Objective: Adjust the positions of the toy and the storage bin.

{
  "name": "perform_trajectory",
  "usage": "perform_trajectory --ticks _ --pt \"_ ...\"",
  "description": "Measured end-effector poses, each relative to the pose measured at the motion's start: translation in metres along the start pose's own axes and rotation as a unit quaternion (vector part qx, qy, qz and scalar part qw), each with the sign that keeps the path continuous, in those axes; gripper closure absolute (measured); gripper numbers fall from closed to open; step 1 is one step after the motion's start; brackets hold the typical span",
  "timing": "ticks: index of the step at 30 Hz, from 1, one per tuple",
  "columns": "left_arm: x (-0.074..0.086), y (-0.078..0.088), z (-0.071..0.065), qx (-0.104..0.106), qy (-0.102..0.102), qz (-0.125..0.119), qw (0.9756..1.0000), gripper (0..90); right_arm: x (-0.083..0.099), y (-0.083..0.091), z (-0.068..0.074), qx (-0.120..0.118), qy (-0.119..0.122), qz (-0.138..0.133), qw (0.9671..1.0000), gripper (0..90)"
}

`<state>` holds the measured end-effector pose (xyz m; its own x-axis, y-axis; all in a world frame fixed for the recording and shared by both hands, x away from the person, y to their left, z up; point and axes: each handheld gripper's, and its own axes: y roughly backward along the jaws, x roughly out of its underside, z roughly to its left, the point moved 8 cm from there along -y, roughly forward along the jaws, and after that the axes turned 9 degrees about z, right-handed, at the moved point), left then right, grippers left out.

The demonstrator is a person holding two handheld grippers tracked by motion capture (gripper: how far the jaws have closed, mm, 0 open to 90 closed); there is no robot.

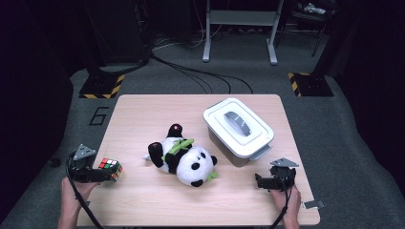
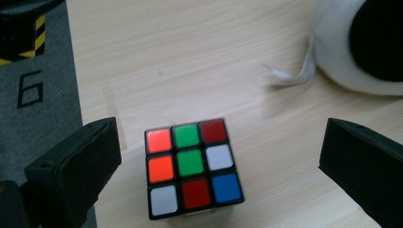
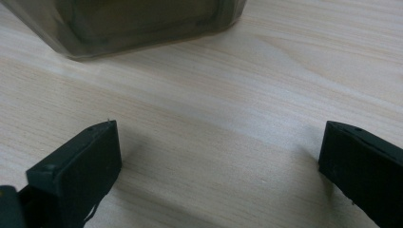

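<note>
High view: one cube at the table's left edge, just before the left gripper; one panda mid-table, one lidded box, and the right gripper near it.

Left gripper view: jaws apart, the cube between them untouched; a "6" marks the floor.

Right gripper view: jaws apart over bare wood.

Scrambled cube flat on table
</note>
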<state>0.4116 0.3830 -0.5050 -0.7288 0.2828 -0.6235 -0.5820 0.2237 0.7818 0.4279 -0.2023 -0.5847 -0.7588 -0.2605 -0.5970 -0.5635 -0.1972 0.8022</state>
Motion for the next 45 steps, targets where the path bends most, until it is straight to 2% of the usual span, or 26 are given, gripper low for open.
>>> perform_trajectory --ticks 8,11,12,13,14,16,18,19,20,21,25,33,34,36,41,42,43,45 --pt "0.021 -0.035 0.014 0.003 0.04 0.017 0.9991 6.3 0.0 0.0 0.0 0.0 0.003 0.001 1.0 0.0" --pt "0.024 -0.041 0.015 0.001 0.042 0.019 0.999 15.5 0.0 0.0 0.0 0.0 -0.001 0.0 1.0 0.0" --pt "0.024 -0.043 0.016 -0.004 0.046 0.01 0.9989 15.9 0.0 0.0 0.0 0.0 0.001 0.001 1.0 0.0" --pt "0.025 -0.044 0.016 -0.003 0.05 0.011 0.9987 16.3 0.0 0.0 0.0 0.0 -0.001 0.0 1.0 0.0" --pt "0.024 -0.046 0.016 -0.001 0.051 0.001 0.9987 18.8 0.0 0.0 0.0 0.0 0.001 0.001 1.0 0.0" --pt "0.025 -0.046 0.014 0.002 0.05 0.0 0.9988 28.4 0.0 0.0 0.0 0.0 0.0 0.0 1.0 0.0" --pt "0.025 -0.045 0.014 -0.008 0.049 -0.003 0.9988 33.2 0.0 0.0 0.0 0.0 0.0 0.0 1.0 0.0" --pt "0.025 -0.046 0.014 -0.012 0.052 -0.007 0.9985 33.4 0.0 0.0 0.0 0.0 0.0 0.0 1.0 0.0" --pt "0.025 -0.045 0.014 -0.017 0.051 -0.002 0.9986 33.7 0.0 0.0 0.0 0.0 0.0 0.0 1.0 0.0" --pt "0.024 -0.046 0.014 -0.021 0.052 -0.009 0.9984 33.9 0.0 0.0 0.0 0.0 0.0 0.0 1.0 0.0" --pt "0.022 -0.046 0.016 -0.024 0.061 -0.008 0.9978 34.1 0.0 0.0 0.0 0.0 0.0 0.0 1.0 0.0" --pt "0.005 -0.042 0.023 -0.041 0.084 -0.027 0.9953 34.0 0.0 0.0 0.0 0.0 0.0 0.0 1.0 0.0" --pt "0.003 -0.042 0.026 -0.045 0.081 -0.026 0.9954 34.0 0.0 0.0 0.0 0.0 0.0 0.0 1.0 0.0" --pt "-0.002 -0.045 0.03 -0.046 0.092 -0.029 0.9943 34.1 0.0 0.0 0.0 0.0 0.002 0.001 1.0 0.0" --pt "-0.013 -0.053 0.041 -0.061 0.1 -0.028 0.9927 34.0 0.0 0.0 0.0 0.0 0.002 0.001 1.0 0.0" --pt "-0.015 -0.055 0.042 -0.058 0.104 -0.03 0.9924 34.0 0.0 0.0 -0.001 0.0 0.005 0.002 1.0 0.0" --pt "-0.017 -0.058 0.042 -0.057 0.11 -0.027 0.992 34.0 0.0 0.0 0.0 0.0 -0.001 0.0 1.0 0.0" --pt "-0.02 -0.062 0.045 -0.059 0.11 -0.025 0.9919 34.0 0.0 0.0 0.0 0.0 0.003 0.001 1.0 0.0"
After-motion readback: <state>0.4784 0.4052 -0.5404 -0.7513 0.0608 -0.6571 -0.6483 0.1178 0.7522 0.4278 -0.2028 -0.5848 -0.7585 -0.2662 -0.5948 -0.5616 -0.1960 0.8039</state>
